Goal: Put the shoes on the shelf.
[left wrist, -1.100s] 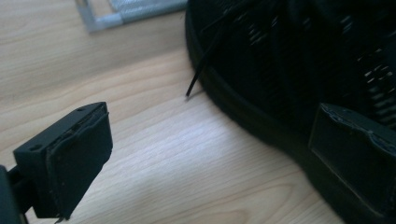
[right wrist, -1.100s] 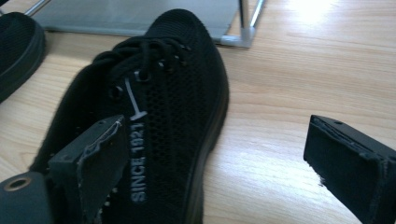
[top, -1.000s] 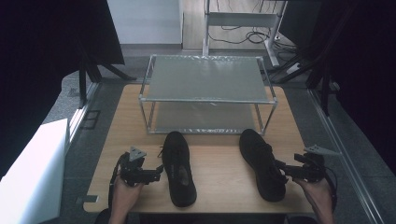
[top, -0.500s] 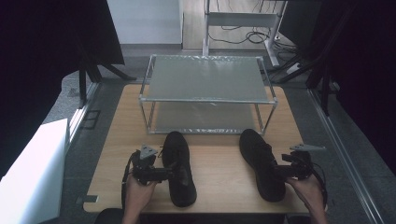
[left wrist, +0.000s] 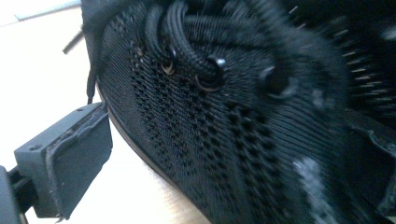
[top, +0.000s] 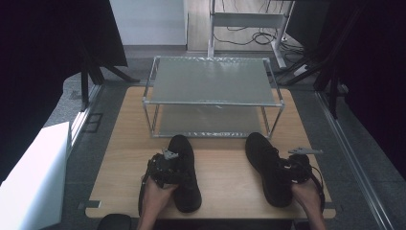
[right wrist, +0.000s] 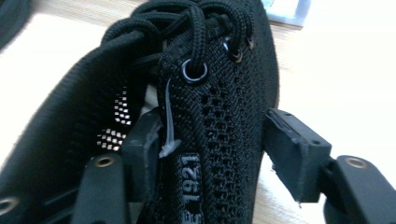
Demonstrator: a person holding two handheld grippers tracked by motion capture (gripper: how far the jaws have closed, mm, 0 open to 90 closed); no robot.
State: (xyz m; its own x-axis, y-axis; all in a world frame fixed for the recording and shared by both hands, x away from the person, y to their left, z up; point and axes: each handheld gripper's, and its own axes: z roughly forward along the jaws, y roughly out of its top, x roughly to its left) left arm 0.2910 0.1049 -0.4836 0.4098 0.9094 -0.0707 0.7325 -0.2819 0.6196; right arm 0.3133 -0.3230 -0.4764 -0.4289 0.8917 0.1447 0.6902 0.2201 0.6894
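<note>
Two black knit lace-up shoes lie on the wooden table [top: 225, 167], toes away from me. My left gripper [top: 165, 168] is at the left side of the left shoe [top: 186, 191]. In the left gripper view that shoe [left wrist: 224, 121] lies between the jaws, and the left pad [left wrist: 74, 154] stands a little off its sole. My right gripper [top: 287, 168] straddles the right shoe [top: 263, 163] at its right side. One pad [right wrist: 142, 135] is inside the right shoe [right wrist: 219, 126]. The other pad [right wrist: 294, 149] stands just off the wall outside. These jaws have just been closing around that side wall.
A metal-framed rack [top: 213, 79] with two grey shelves stands at the back of the table, close behind the shoes' toes. A white box [top: 33, 177] sits off the table's left edge. Desk legs and cables [top: 249, 28] lie beyond the rack.
My left hand has moved right, from beside the left shoe onto its side. My right hand has shifted left onto the right shoe, and its jaws have narrowed around the shoe's wall.
</note>
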